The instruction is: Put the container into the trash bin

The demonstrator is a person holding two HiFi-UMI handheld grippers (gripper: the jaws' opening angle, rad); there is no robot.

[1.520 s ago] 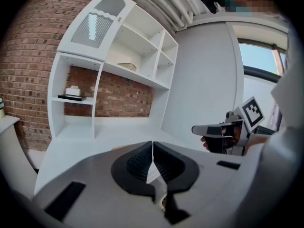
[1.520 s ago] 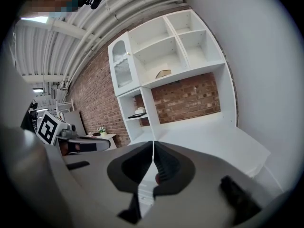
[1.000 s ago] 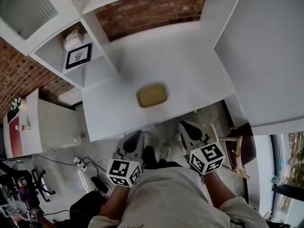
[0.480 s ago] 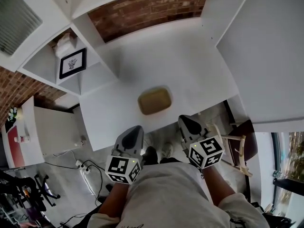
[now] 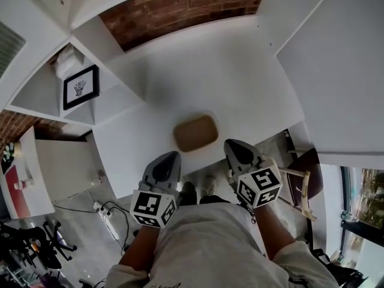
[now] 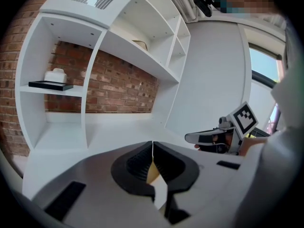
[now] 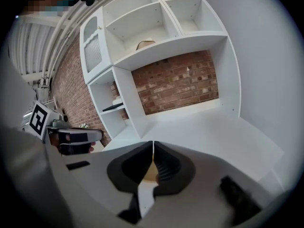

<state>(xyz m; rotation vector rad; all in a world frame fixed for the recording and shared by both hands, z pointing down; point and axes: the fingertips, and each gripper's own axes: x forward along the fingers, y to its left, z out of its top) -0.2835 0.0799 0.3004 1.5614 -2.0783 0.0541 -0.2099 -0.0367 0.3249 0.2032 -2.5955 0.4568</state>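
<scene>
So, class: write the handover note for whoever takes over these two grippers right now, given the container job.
left gripper: jaws together, holding nothing, at the desk's front edge.
right gripper: also shut and empty, level with it on the right.
container: tan, lies on the white desk near the front edge, just ahead of and between the grippers; neither touches it.
trash bin: not in any view.
Done: nothing yet.
Left: open a gripper, grasp the container, find the bin, drop it in.

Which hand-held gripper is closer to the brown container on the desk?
Left, narrowly. The left hand-held gripper sits just off the near-left corner of the container; the right hand-held gripper sits off its near-right side, slightly farther.
</scene>
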